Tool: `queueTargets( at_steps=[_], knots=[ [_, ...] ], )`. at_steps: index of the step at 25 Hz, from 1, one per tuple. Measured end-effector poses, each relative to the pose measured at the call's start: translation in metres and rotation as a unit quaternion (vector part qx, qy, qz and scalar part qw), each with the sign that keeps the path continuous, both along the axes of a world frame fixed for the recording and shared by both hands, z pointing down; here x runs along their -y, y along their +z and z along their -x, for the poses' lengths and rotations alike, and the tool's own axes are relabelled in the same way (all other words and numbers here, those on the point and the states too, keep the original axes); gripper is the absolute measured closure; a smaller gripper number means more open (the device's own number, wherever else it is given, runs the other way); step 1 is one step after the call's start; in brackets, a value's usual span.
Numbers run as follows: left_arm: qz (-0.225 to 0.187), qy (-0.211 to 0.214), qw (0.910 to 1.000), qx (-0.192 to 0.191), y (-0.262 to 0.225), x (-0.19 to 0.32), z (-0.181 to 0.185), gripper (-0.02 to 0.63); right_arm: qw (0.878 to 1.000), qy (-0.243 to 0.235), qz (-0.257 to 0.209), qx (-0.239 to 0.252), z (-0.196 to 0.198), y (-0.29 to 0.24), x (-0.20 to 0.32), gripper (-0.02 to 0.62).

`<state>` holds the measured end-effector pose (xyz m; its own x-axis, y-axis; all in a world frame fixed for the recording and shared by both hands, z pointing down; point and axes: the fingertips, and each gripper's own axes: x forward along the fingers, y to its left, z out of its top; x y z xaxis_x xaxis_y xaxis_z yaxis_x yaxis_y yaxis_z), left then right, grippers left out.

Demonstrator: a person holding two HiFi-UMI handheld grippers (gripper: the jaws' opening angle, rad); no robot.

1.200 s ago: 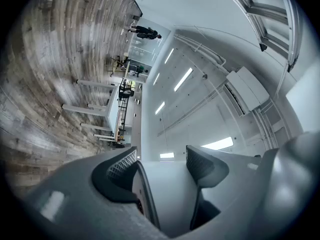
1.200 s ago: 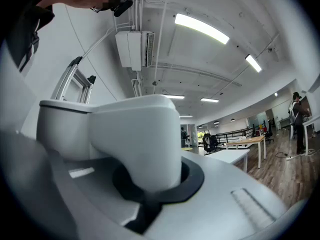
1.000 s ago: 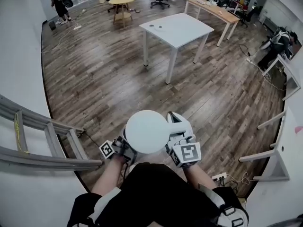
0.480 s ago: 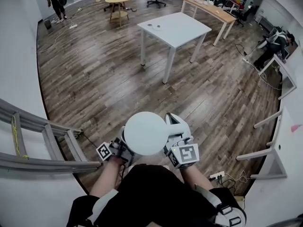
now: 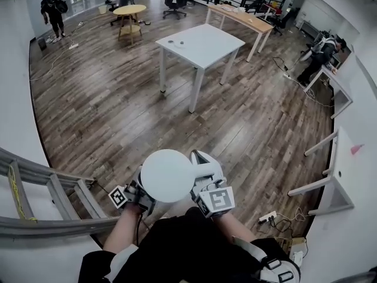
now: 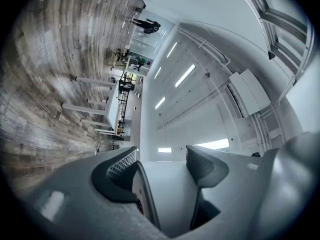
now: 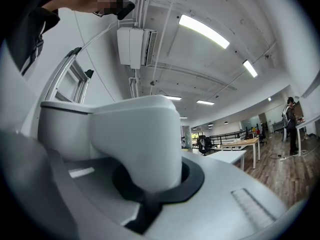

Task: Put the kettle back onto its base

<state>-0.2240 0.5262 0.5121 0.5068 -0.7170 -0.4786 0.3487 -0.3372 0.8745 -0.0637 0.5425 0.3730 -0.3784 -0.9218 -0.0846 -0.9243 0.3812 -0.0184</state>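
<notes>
A big room with a brown wooden floor [image 5: 118, 105] was seen from high up. A white table [image 5: 206, 40] stood well away in the middle of it. A grey metal ladder [image 5: 53, 184] was seen at the left, by the white wall. Other people were seen far off at the edges.

The kettle [image 5: 167, 175] was held up in the air, close in front of the person's body and well apart from every table. It was not on its base. No base could be picked out for sure, and the small things on the white table were too tiny to tell.

The kettle was gripped from both sides, most likely so it was kept steady and level. The right tongs [image 7: 150, 181] were closed tight round the handle [image 7: 135, 139], which filled the dark curved pads. The left tongs [image 6: 162, 166] were pressed on the kettle's side, with its white wall squeezed between the two pads.

The kettle was smooth and white, with a round flat lid like a plate. The handle was thick, with rounded corners. The pads looked dark and rubbery. One pad [image 6: 120, 168] was marked with a criss-cross pattern, probably so the smooth kettle would not slip. The tongs were made of hard grey plastic. A cube [image 5: 216, 200] with black and white squares was fixed on the right one.
</notes>
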Motion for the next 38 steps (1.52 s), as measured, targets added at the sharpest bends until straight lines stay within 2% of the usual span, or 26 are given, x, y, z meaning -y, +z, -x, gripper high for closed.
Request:
queueTargets(
  at_steps=[3, 9, 13, 18, 24, 31, 38],
  knots=[
    [-0.001, 0.005, 1.0, -0.005, 0.0, 0.015, -0.003, 0.301, 1.0, 0.013, 0.003, -0.005, -0.003, -0.003, 0.014, 0.591],
    [-0.006, -0.007, 1.0, 0.001, -0.003, 0.06, -0.012, 0.302, 1.0, 0.007, -0.002, 0.009, -0.016, -0.006, 0.062, 0.59],
    [-0.017, -0.024, 0.9996, 0.006, -0.013, 0.098, -0.023, 0.301, 1.0, -0.016, -0.018, 0.015, -0.029, -0.012, 0.101, 0.591],
    [-0.027, -0.043, 0.9987, 0.01, -0.022, 0.137, -0.036, 0.301, 0.999, -0.027, -0.017, 0.021, -0.045, -0.021, 0.144, 0.591],
    [-0.029, -0.051, 0.9983, 0.007, -0.024, 0.174, -0.067, 0.302, 0.999, -0.041, -0.022, 0.016, -0.074, -0.024, 0.183, 0.591],
    [-0.02, -0.04, 0.999, 0.009, -0.017, 0.198, -0.096, 0.302, 0.998, -0.043, -0.027, 0.022, -0.101, -0.014, 0.204, 0.591],
    [-0.008, -0.013, 0.9999, 0.007, -0.004, 0.223, -0.125, 0.302, 1.0, 0.001, -0.001, 0.023, -0.133, -0.004, 0.225, 0.591]
  ],
)
